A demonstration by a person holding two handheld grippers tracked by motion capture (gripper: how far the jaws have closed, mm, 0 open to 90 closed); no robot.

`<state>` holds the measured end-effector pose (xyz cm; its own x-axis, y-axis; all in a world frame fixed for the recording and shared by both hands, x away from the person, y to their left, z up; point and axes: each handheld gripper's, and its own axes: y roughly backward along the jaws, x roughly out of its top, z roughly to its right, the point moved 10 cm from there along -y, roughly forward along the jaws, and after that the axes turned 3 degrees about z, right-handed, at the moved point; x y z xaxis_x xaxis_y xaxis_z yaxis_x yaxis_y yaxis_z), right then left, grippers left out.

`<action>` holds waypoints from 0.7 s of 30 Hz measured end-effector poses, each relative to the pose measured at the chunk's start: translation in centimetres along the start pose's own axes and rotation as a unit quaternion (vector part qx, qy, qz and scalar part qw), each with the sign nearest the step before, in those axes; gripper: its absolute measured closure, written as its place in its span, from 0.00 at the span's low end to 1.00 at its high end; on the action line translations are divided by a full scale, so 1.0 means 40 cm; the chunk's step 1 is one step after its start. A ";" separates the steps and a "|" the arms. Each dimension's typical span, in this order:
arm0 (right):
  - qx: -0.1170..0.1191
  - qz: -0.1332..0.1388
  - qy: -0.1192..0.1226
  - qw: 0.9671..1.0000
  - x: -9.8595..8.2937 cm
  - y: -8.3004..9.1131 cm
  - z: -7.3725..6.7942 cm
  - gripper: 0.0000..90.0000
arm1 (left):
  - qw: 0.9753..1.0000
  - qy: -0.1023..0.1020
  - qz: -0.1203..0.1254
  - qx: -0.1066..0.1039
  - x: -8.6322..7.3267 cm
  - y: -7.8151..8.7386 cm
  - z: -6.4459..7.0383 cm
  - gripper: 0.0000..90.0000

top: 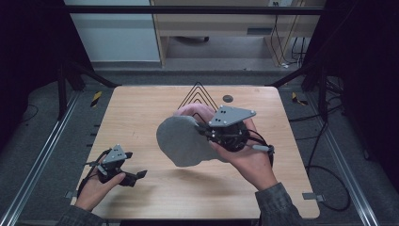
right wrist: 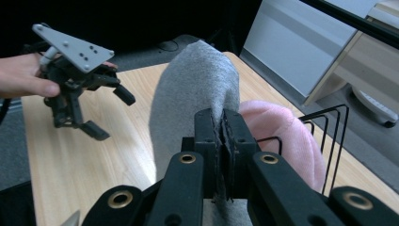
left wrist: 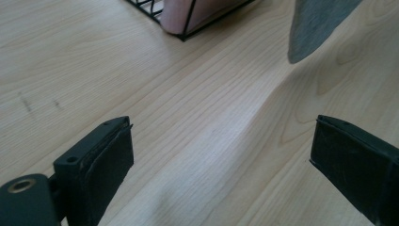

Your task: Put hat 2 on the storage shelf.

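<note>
Right gripper view shows the right tool [right wrist: 222,141] pinching the grey cloth [right wrist: 193,89]; high view hides it

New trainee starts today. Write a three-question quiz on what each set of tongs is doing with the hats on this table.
1. True or false: the left tongs grip the grey hat.
2. Which item hangs lifted off the wooden table? A) the pink hat B) the grey hat C) the black wire rack
3. Fill in: the pink hat sits in the black wire ____.

Key
1. False: the left tongs are open and hold nothing, low over the table's near left part.
2. B: the right tongs are shut on its edge.
3. rack
</note>
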<state>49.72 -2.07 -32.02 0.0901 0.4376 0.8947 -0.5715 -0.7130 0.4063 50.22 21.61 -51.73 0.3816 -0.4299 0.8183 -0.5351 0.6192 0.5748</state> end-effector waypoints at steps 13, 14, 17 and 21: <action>0.010 -0.004 -0.003 1.000 0.019 -0.040 -0.020 0.96 | 0.999 -0.016 0.015 -0.025 0.024 -0.010 0.042 0.09; 0.012 -0.004 -0.003 1.000 0.020 -0.045 -0.026 0.96 | 0.999 -0.012 0.020 -0.034 0.030 -0.010 0.051 0.09; 0.015 -0.004 -0.002 1.000 0.023 -0.051 -0.032 0.96 | 0.999 -0.012 0.023 -0.040 0.036 -0.013 0.061 0.10; 0.022 -0.004 -0.003 1.000 0.029 -0.060 -0.044 0.96 | 0.998 -0.009 0.038 -0.057 0.052 -0.015 0.081 0.10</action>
<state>49.74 1.11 -32.28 0.0995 0.4403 0.8923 -0.5342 -0.7329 0.4212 48.88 18.20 -50.34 0.3290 -0.3905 0.8598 -0.4728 0.7200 0.5079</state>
